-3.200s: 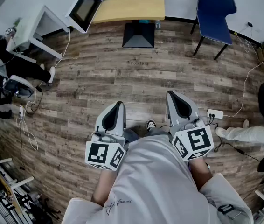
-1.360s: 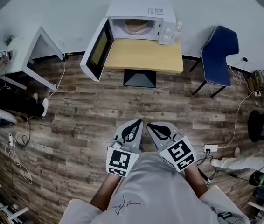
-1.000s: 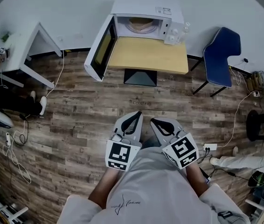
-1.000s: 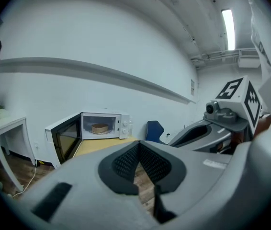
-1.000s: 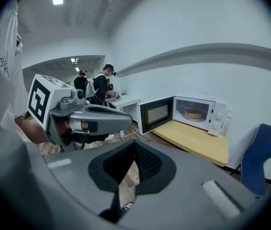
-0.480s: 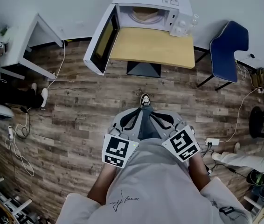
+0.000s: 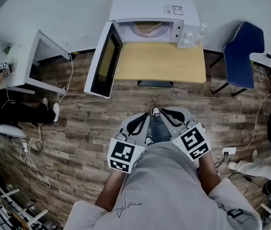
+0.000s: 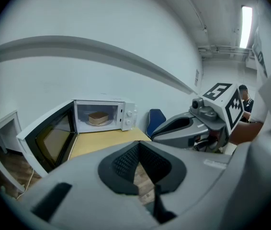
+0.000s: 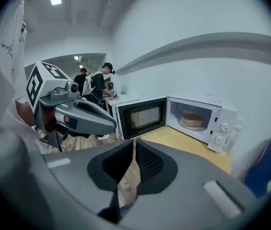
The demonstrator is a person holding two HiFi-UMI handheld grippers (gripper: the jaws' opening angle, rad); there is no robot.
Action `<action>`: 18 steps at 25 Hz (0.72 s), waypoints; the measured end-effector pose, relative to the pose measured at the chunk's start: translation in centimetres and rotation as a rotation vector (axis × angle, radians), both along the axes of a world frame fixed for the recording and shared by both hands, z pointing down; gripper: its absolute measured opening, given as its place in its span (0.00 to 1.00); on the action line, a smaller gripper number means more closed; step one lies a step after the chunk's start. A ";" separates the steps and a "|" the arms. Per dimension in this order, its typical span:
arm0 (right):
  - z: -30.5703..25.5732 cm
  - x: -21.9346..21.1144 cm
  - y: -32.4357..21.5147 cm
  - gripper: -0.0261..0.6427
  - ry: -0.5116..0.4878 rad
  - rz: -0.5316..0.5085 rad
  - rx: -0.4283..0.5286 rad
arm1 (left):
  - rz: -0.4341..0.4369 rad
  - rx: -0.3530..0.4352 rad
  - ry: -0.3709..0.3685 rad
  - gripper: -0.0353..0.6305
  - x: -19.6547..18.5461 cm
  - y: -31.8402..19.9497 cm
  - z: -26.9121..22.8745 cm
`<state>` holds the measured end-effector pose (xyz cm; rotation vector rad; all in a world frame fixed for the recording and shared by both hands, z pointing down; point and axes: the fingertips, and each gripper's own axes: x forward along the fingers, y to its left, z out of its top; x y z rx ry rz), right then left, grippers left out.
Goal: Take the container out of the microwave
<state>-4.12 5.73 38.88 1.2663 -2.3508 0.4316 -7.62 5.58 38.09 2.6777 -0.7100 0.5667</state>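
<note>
The white microwave (image 7: 147, 6) stands at the back of a wooden table (image 7: 159, 61), its door (image 7: 102, 61) swung wide open to the left. Inside sits a round tan container (image 7: 147, 28), also seen in the left gripper view (image 8: 98, 118) and the right gripper view (image 9: 193, 120). Both grippers hang side by side over the floor, well short of the table. My left gripper (image 7: 145, 116) (image 8: 139, 143) has its tips together and holds nothing. My right gripper (image 7: 163, 111) (image 9: 134, 142) shows a narrow slit between its tips, with nothing in it.
Clear bottles (image 7: 193, 35) stand right of the microwave. A blue chair (image 7: 243, 54) is right of the table, a white desk (image 7: 28, 56) to the left. Cables and a power strip (image 7: 229, 151) lie on the wooden floor. People (image 9: 95, 87) stand by a far counter.
The microwave and table have come closer in the head view as the person walks toward them. Both grippers travel forward together, still held low and side by side.
</note>
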 end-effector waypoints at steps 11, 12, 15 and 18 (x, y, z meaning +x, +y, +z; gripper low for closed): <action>-1.5 8.9 -11.7 0.06 -0.112 0.067 0.063 | -0.074 0.075 -0.026 0.04 6.0 -12.1 -1.4; -1.5 9.6 -12.5 0.06 -0.109 0.066 0.067 | -0.092 0.102 -0.027 0.04 6.3 -13.0 -1.7; -1.6 11.0 -14.4 0.06 -0.073 0.053 0.095 | -0.125 0.157 -0.005 0.04 7.5 -15.0 -2.4; -1.5 11.9 -15.8 0.06 -0.082 0.020 0.106 | -0.142 0.152 0.010 0.04 8.6 -16.4 -2.0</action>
